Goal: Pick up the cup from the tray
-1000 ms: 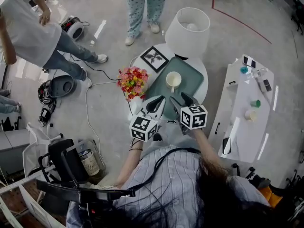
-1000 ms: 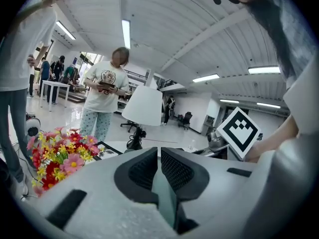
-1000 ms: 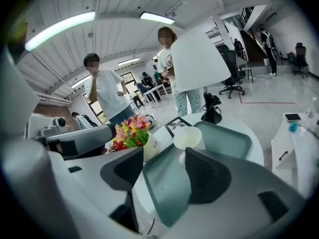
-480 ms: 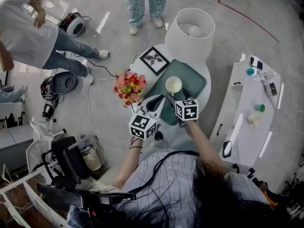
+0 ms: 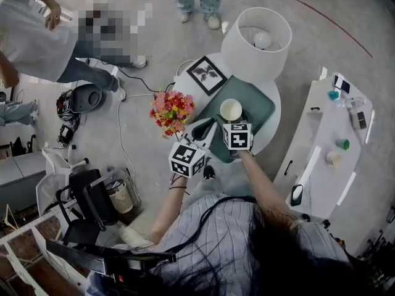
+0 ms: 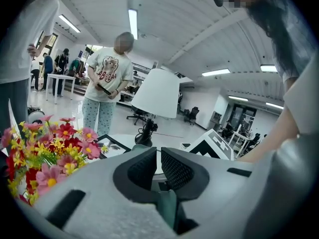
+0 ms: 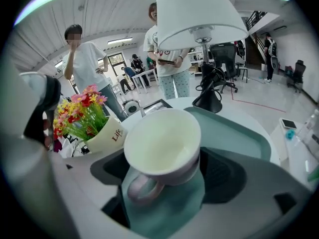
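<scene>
Right gripper has come down over the rectangular dark-green tray. Its jaws have just been opening and are now wide. The white ceramic handled cup stands on the tray between the fingers, not yet gripped, so closing appears to be next. Left gripper: jaws nearly together, empty.

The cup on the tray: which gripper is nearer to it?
Right. The right gripper, jaws just opening, straddles the cup; the left gripper is beside it, short of the cup.

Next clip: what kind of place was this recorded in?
Probably an open office or lab with a staged home corner: strip ceiling lights and an office chair behind, while a table lamp and flowers dress the small round table.
</scene>
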The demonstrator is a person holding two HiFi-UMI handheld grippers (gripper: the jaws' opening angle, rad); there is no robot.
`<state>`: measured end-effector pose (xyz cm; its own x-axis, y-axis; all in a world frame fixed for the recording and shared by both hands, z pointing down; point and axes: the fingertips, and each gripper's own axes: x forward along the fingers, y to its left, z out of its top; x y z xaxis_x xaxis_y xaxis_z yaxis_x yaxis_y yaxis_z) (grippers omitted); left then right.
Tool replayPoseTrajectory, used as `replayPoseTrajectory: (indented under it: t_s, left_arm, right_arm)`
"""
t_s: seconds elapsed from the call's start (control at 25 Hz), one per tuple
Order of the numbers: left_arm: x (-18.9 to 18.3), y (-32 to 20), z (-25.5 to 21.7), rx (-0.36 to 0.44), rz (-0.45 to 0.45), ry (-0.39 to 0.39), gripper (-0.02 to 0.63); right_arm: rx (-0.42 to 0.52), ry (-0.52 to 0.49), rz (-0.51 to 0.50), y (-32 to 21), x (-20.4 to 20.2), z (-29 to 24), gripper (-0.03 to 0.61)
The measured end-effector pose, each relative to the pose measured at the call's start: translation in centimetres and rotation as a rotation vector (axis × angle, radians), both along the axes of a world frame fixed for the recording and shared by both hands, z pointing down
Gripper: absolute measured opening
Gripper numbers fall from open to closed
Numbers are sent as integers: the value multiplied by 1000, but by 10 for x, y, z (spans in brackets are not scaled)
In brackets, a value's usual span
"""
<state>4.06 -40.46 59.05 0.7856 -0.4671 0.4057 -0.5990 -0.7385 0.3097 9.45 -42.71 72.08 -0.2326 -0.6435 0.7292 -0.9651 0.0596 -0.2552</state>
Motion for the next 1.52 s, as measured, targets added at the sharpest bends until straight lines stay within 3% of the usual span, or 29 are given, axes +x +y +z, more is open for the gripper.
replayPoseTrajectory:
  t_s: [0.24, 0.56, 0.88, 1.12, 1.52]
  left_arm:
    - [-4, 4, 0, -6, -4, -13, 17]
    - [-6, 8, 0, -10, -7, -12, 17]
    - [-13, 17, -3, -6, -3, -14, 17]
    - [-22, 25, -10, 7, -6, -12, 17]
    - [-36, 50, -24, 46, 14, 7, 17]
  right_arm:
    - [9, 73, -3, -10, 2, 9, 410]
    - [22, 64, 13, -9, 3, 14, 410]
    - [12, 56, -41, -1, 3, 9, 410]
    - [47, -15, -75, 9, -6, -14, 410]
    - [117, -24, -138, 46, -14, -67, 410]
